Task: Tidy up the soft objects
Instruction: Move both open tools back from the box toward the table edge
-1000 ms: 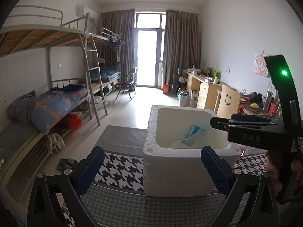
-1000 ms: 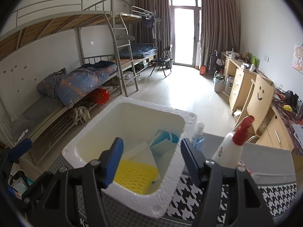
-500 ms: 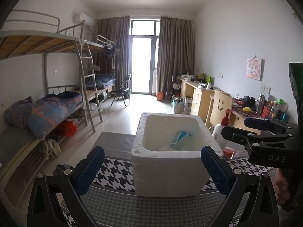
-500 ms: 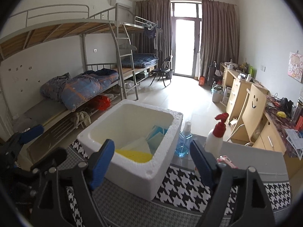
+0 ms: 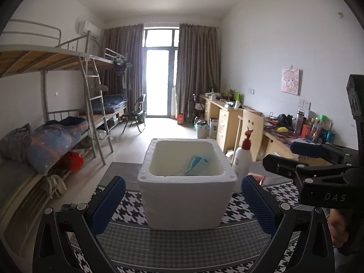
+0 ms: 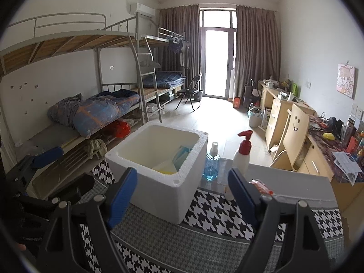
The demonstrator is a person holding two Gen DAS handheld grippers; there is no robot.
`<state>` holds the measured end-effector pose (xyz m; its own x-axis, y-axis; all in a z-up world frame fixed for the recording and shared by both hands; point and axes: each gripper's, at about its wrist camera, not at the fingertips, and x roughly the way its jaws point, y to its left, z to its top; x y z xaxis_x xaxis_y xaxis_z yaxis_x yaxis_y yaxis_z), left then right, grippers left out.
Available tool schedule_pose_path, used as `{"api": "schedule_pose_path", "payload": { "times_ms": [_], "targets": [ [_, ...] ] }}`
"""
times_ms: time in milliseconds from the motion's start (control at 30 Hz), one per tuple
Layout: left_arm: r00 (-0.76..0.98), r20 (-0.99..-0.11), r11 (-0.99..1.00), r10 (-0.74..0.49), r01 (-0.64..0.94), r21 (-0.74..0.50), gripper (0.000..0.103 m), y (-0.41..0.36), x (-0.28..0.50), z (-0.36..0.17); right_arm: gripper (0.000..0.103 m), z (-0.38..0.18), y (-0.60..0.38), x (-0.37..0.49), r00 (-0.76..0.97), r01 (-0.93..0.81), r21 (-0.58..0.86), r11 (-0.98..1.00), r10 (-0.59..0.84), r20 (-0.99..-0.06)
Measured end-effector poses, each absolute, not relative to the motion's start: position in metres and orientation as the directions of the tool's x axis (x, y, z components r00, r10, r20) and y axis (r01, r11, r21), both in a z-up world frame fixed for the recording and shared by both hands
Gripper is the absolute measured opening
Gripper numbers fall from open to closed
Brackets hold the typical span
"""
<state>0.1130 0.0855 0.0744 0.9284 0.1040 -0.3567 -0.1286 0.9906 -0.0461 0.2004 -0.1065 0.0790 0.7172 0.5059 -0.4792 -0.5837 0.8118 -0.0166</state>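
Note:
A white foam box [image 5: 185,201] [image 6: 159,191] stands on the houndstooth table cloth [image 5: 182,245]. Inside it lie a blue face mask [image 5: 196,162] [image 6: 182,153], a white folded piece and a yellow soft item [image 6: 167,171]. My left gripper [image 5: 183,207] is open and empty, in front of the box. My right gripper [image 6: 182,195] is open and empty, in front of the box's right corner; it also shows at the right of the left wrist view [image 5: 302,159].
A white pump bottle with a red top [image 6: 242,159] [image 5: 243,160] and a blue spray bottle [image 6: 212,166] stand right of the box. A small red packet [image 6: 261,186] lies on the table. Bunk beds at left, desks at right.
Both grippers have pulled back and away from the foam box, which now looks smaller and farther. The right gripper has come out from over the box. Both stay open.

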Motion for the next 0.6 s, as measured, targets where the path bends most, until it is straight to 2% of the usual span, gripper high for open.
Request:
{"api": "schedule_pose_path", "payload": {
  "times_ms": [600],
  "targets": [
    [0.938,-0.342,0.997,0.059,-0.069,-0.019,0.102,0.058,0.096,0.067,0.085,0.073,-0.144,0.178,0.745,-0.559,-0.004,0.829,0.500,-0.442]
  ]
}}
